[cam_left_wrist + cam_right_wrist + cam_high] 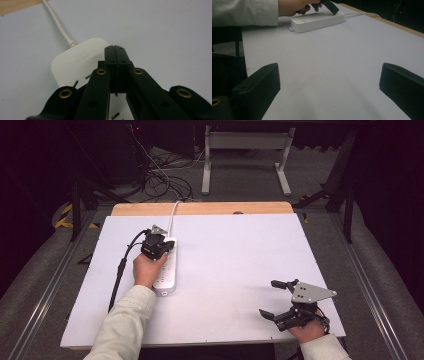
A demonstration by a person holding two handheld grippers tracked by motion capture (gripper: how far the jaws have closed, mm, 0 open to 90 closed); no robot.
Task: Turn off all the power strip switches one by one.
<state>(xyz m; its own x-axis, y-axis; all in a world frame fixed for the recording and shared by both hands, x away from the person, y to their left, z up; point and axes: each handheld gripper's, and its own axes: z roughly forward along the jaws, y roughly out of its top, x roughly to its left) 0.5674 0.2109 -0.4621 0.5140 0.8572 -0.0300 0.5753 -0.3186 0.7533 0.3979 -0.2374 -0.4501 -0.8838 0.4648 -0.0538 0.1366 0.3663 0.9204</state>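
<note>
Black two-jaw grippers on pale-sleeved arms

Both forearms wear light, cream-coloured sleeves. The left gripper (115, 48) is matte black — its two flat fingertips (110, 53) each carry small dark screw holes, and behind them the link bars bear round brass-coloured rivets. A black cable (120, 270) trails back from its body. The right gripper (272, 298) is black too, with blocky, square-edged fingers (259, 85); behind them, on top of its body, sits a grey three-cornered plate (311, 293) dotted with small holes.
</note>
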